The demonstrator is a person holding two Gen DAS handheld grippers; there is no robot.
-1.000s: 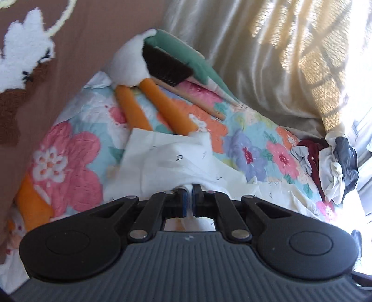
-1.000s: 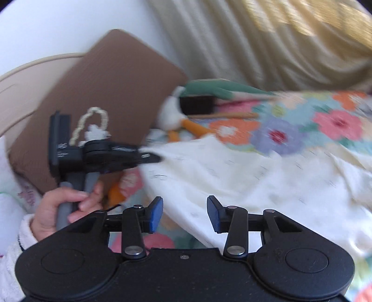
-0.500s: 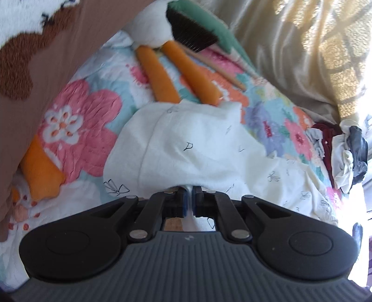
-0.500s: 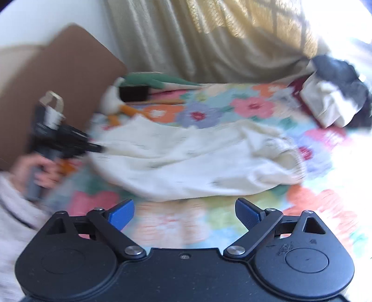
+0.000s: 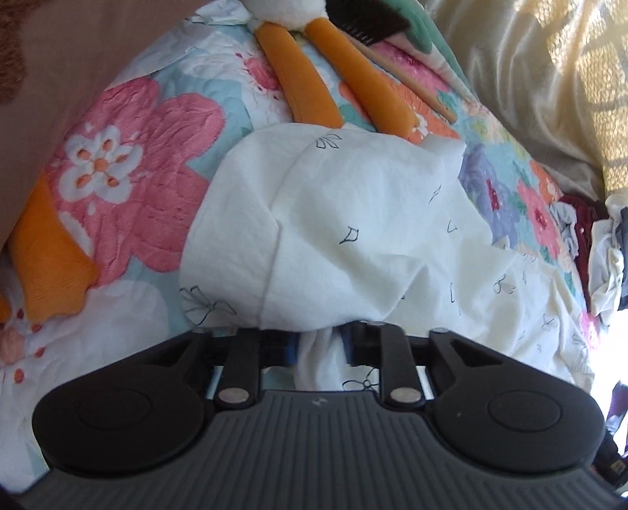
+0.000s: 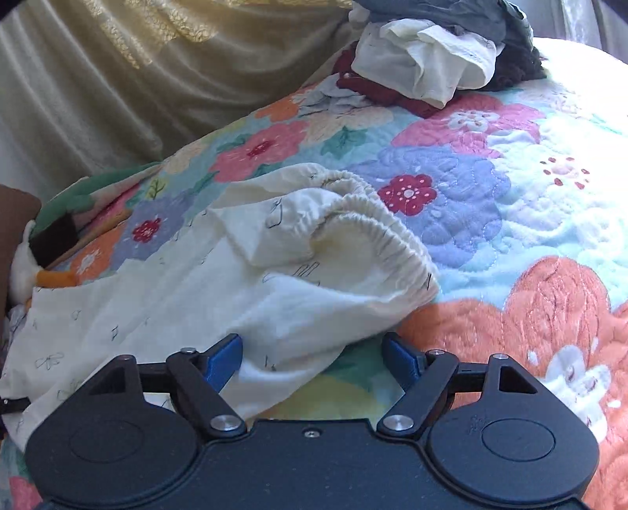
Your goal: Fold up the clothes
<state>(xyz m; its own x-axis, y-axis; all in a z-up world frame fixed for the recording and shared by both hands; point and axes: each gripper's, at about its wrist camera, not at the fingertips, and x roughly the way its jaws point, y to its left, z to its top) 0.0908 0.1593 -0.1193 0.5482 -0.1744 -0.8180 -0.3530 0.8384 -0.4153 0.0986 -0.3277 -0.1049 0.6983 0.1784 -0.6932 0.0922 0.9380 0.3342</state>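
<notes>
Two grippers work a pair of cream trousers (image 5: 353,243) spread across a bed. At the left gripper (image 5: 320,347), the blue-padded jaws stand a little apart with a bunched fold of the cream cloth between them; whether they pinch it cannot be told from this angle. At the right gripper (image 6: 314,359), the jaws are spread wide, and the edge of the same garment lies between them, near the elastic waistband (image 6: 376,235), which gapes open (its gathers clearly visible). The trousers, printed with small dark line motifs, lie lengthwise over a flowered quilt (image 6: 530,204) of pink, orange, blue and white. Beyond the hem end rest a plush toy's orange legs (image 5: 310,78), crossed by a dark-bristled brush (image 5: 369,23) with a wooden handle, beside a brown cushion (image 5: 78,47). Past the waistband end, a heap of other clothes (image 6: 431,62) sits on the quilt against a pale gold curtain (image 6: 117,78).
</notes>
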